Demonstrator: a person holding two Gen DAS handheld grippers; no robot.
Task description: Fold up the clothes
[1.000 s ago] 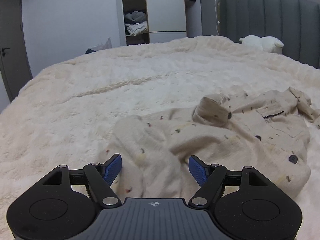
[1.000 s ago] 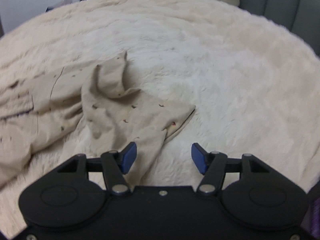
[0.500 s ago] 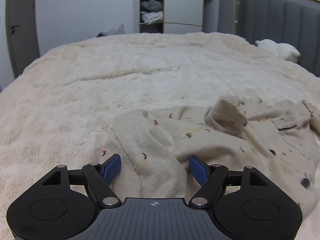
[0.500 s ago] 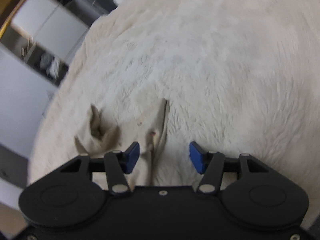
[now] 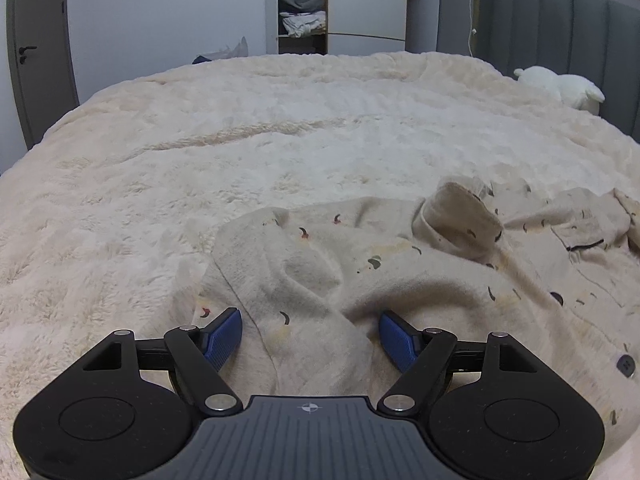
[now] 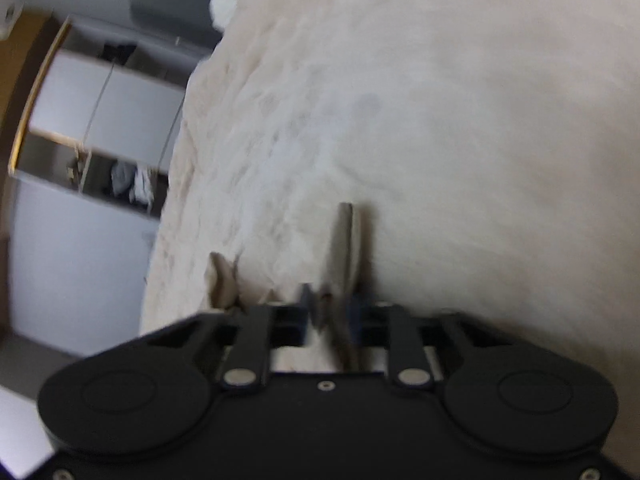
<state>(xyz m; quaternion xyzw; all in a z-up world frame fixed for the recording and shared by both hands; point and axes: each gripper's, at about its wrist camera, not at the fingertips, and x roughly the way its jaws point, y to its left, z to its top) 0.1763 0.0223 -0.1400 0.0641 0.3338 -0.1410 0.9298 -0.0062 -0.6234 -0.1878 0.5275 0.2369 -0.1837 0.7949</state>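
A beige knitted cardigan with small coloured marks and dark buttons lies crumpled on a cream fluffy bedspread. My left gripper is open, its blue pads on either side of a fold of the cardigan's near sleeve. In the right wrist view, which is tilted and blurred, my right gripper is shut on an edge of the cardigan, and the cloth stands up between the pads. Another raised bit of the garment shows to the left.
A white plush toy lies by the grey padded headboard. Beyond the bed stand an open wardrobe with folded clothes and a grey door at the left. The bedspread stretches far and left of the cardigan.
My right gripper rolled sideways, went to the cardigan's edge and shut on it. My left gripper moved slightly nearer the sleeve and stayed open.
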